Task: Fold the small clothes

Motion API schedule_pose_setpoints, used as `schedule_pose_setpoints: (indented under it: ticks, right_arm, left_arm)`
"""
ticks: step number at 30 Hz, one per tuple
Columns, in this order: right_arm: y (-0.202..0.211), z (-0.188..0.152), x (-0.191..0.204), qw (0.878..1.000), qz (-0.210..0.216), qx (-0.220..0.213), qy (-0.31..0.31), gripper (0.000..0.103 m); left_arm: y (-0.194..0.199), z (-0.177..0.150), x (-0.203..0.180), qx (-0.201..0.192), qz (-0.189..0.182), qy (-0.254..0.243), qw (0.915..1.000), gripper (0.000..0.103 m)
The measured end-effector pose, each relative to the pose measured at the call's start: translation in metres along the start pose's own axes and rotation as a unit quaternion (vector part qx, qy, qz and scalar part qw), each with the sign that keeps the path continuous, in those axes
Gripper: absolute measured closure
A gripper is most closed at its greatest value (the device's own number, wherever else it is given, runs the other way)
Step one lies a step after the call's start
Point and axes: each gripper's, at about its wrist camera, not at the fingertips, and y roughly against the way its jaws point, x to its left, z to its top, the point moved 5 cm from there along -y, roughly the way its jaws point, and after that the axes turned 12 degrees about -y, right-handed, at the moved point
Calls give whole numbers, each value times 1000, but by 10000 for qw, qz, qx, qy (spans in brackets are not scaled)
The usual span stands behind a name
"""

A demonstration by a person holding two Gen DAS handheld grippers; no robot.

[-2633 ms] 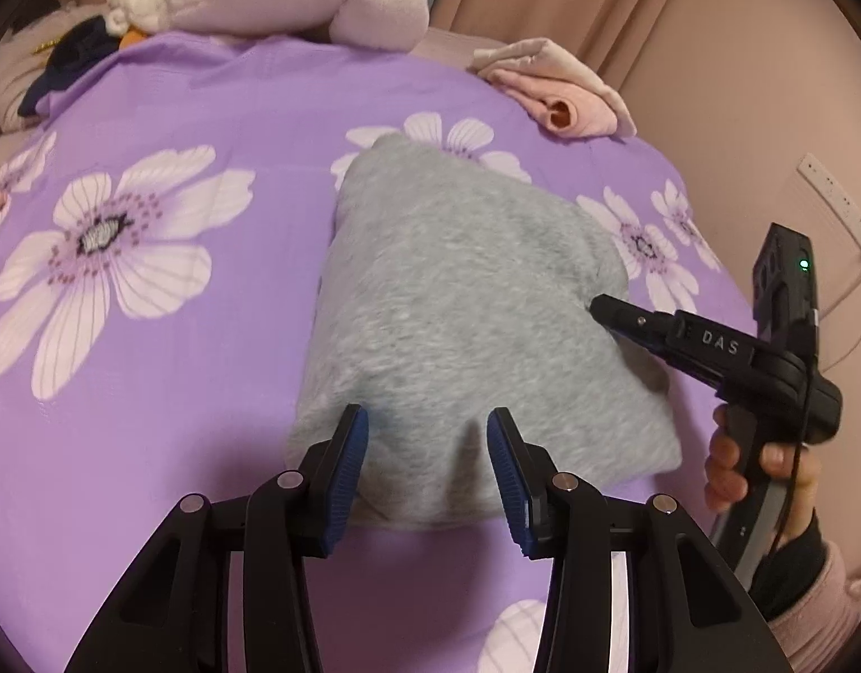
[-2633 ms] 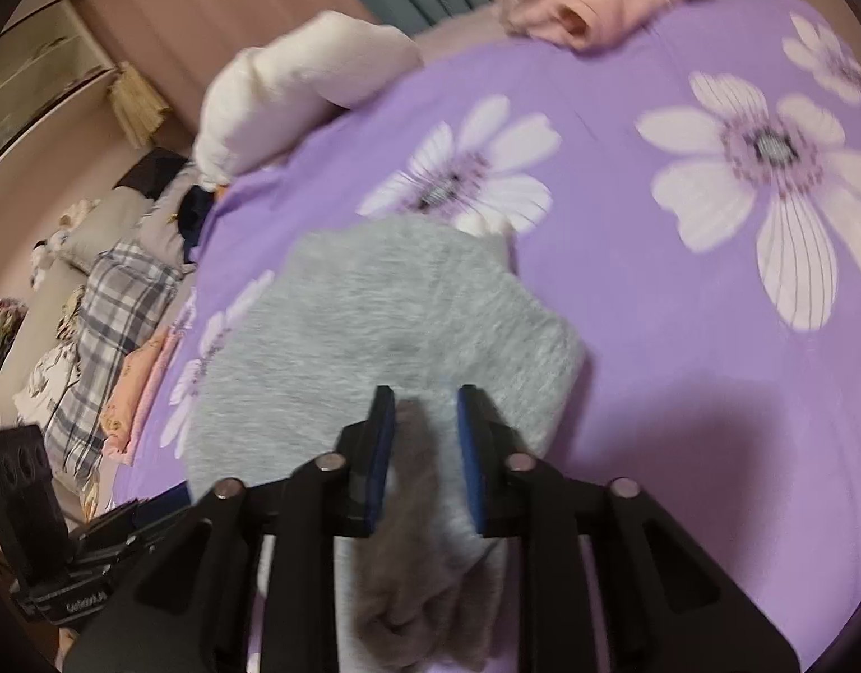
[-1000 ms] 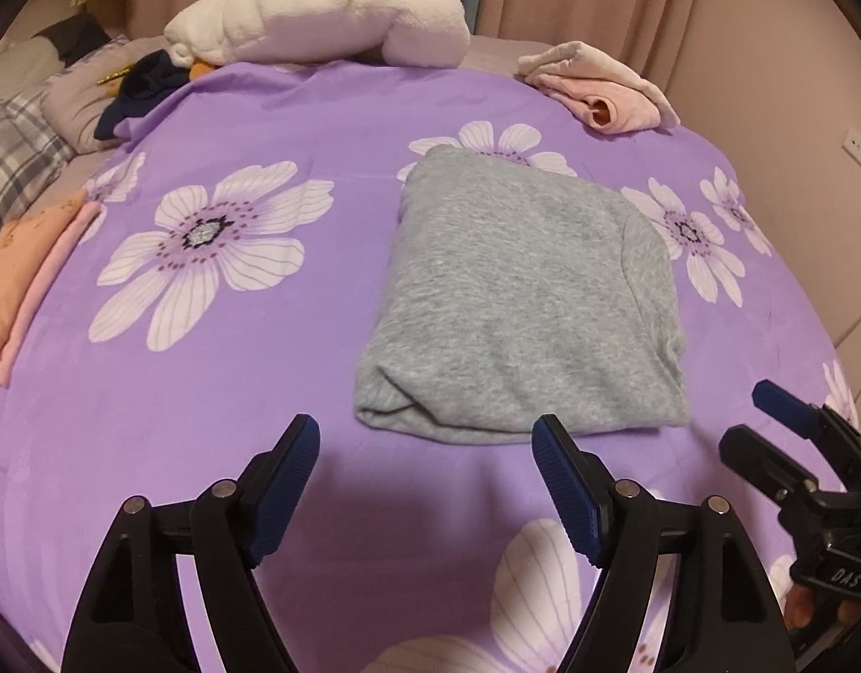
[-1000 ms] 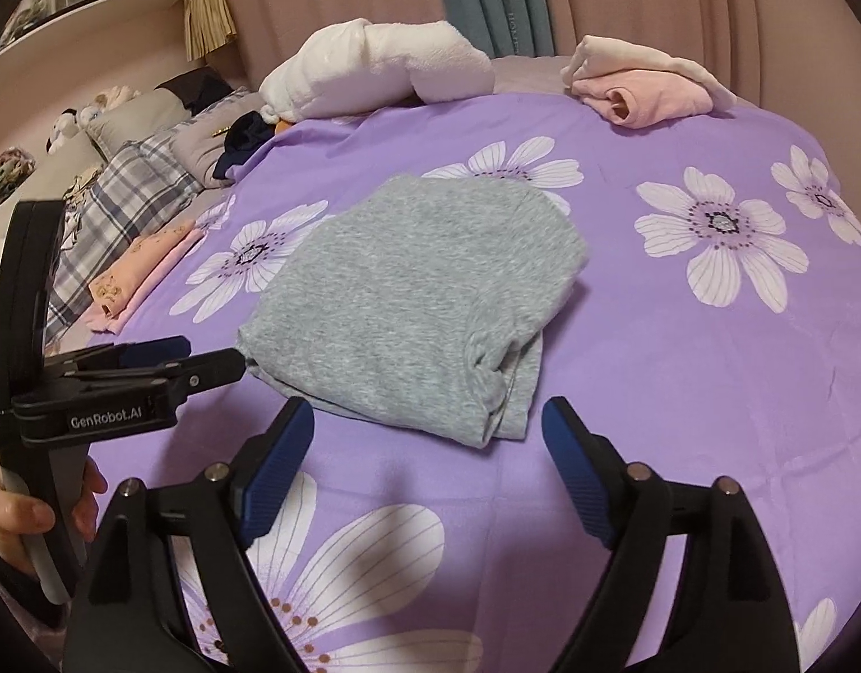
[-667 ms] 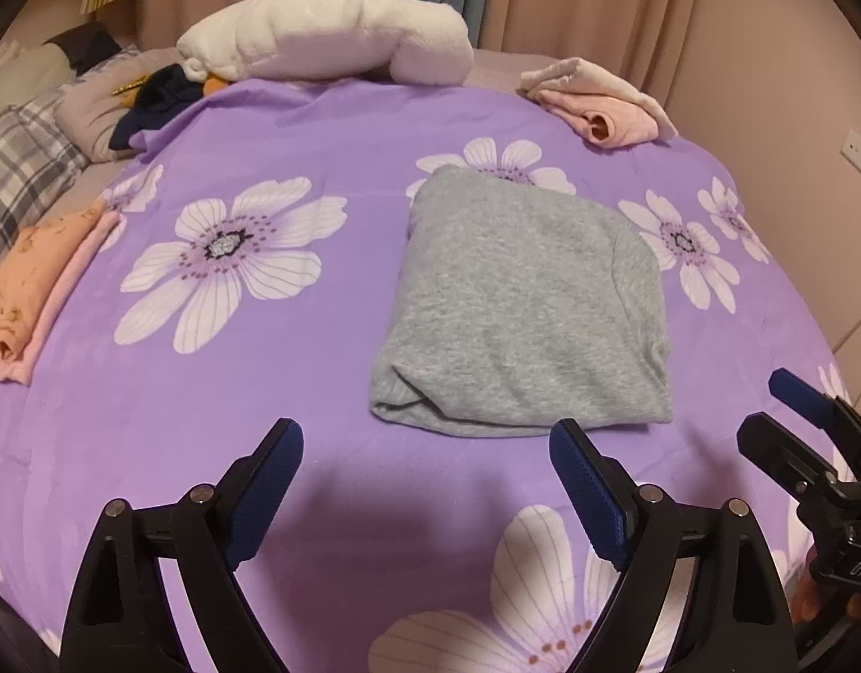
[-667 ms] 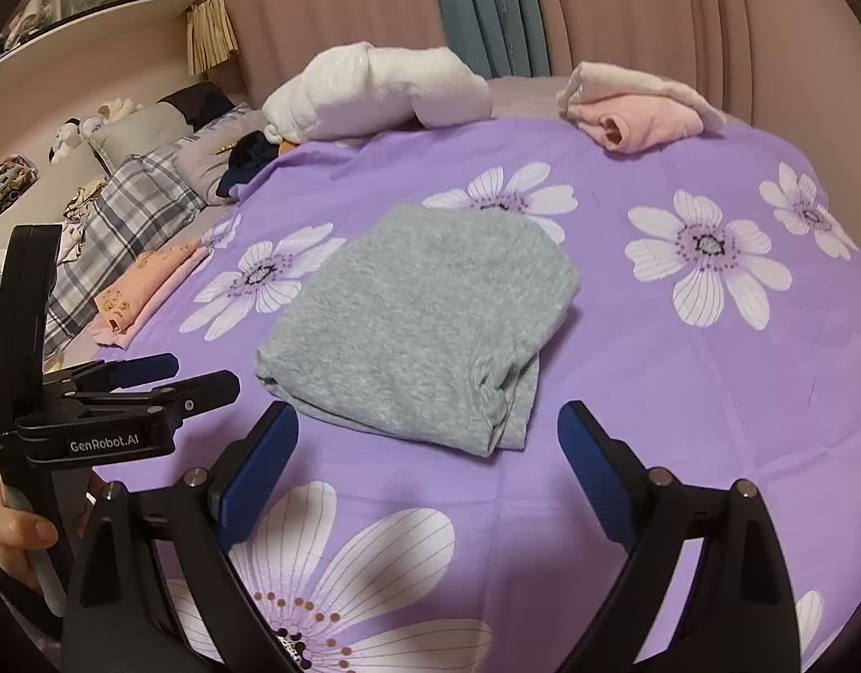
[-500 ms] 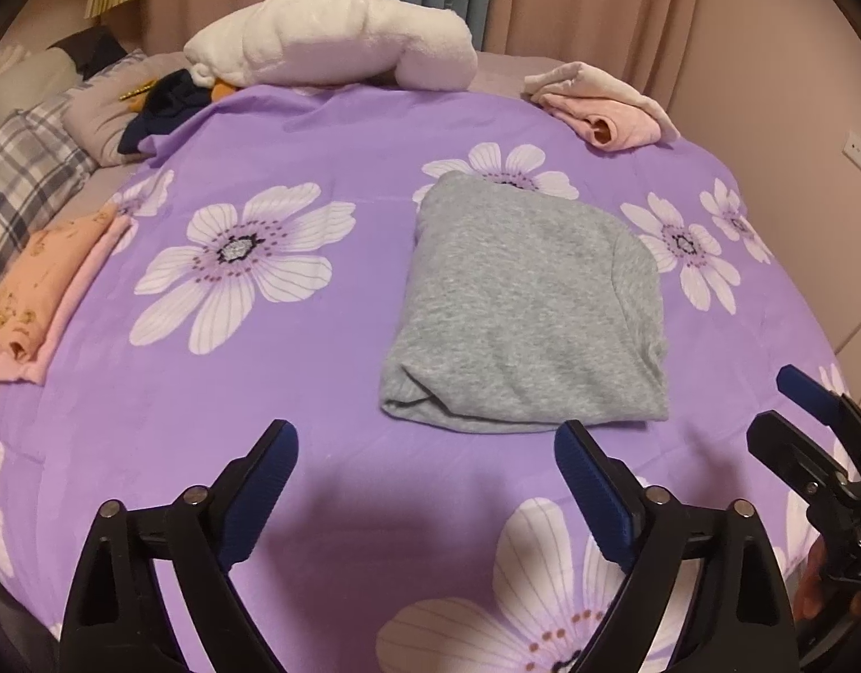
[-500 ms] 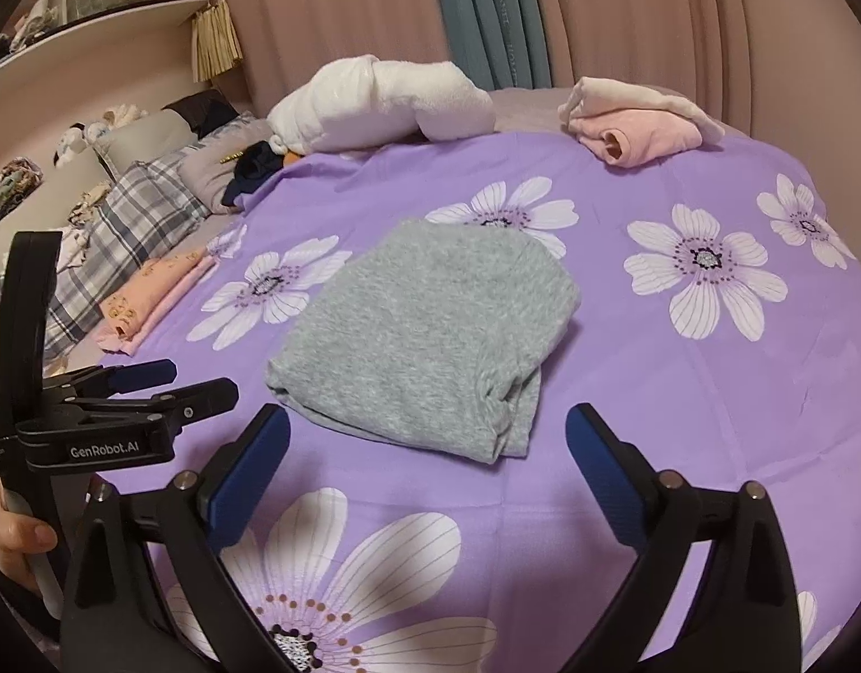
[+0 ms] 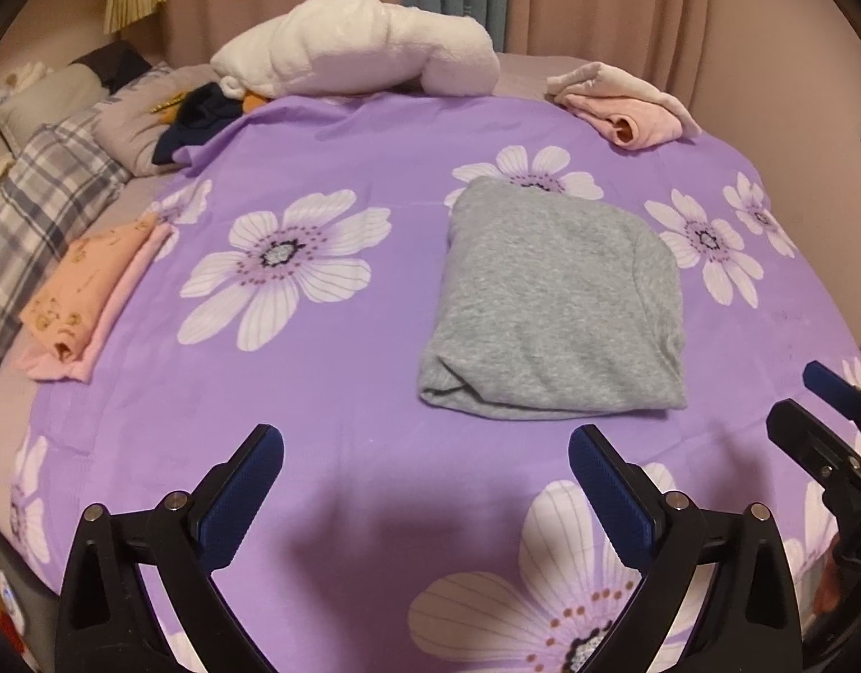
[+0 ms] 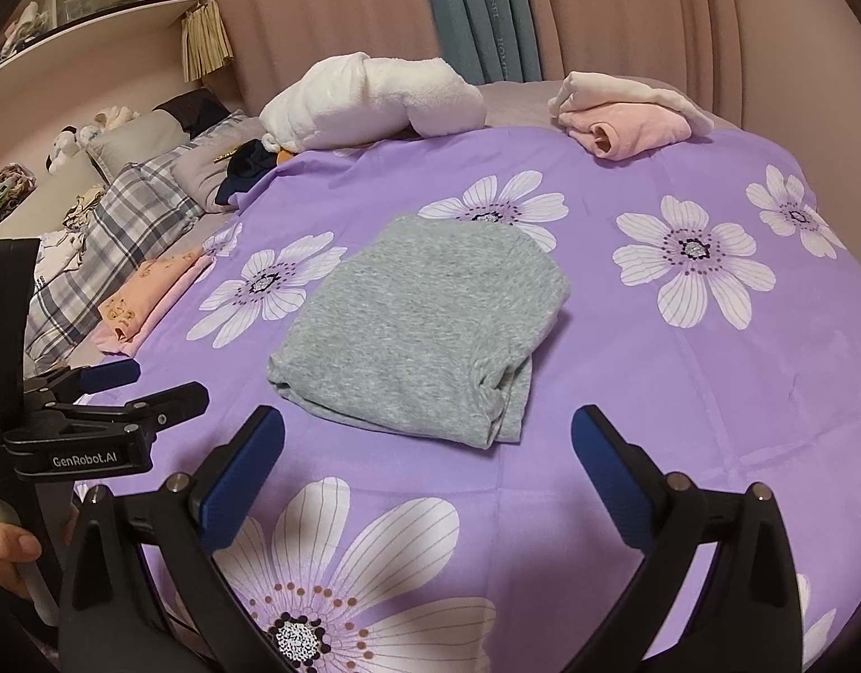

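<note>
A folded grey garment [image 9: 554,303] lies mid-bed [image 9: 341,381]. Both grippers, left [image 9: 425,482] and right [image 10: 427,460], hover near it, fingers just spread wide, nothing between them.

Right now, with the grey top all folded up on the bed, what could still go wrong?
1. The grey top has a loose, bunched corner at its near right, so the fold may slip open if it is nudged.
2. Both the left gripper and the right gripper, whose jaws have just been opening and hold nothing, hang close to its near edge; a careless swing might catch it.
3. Lifting it by one edge toward the folded orange garment would probably undo the fold.
</note>
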Motion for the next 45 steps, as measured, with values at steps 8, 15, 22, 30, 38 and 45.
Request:
schedule_pose_setpoints:
  ticks: [8,15,22,30,38,45]
  right_arm:
    - [7,4,-3,9999,-70,-76,-16,0]
    - [6,6,-2,9998,-155,-91,-23,0]
    - [5,7,-5,9996,-209,-91,-139,0]
    - [7,8,3,9998,-191,-88,14,0]
    - [7,7,5,9998,-185,-68,74,0]
    - [7,6,5,9998,-176,-64,67,0]
  left_arm:
    - [8,2,-1,-19,11,19,10000,1]
    - [9,0,-5,131,34,87,9999,1]
    - [8,-3,-6,201,-9,128,9997,1]
    - [10,-4,-7,204,-44,131,9997,1]
    - [11,-4,-10,208,-70,119,9997,1]
    - [12,-5,-15,207,-79,38,9997,1]
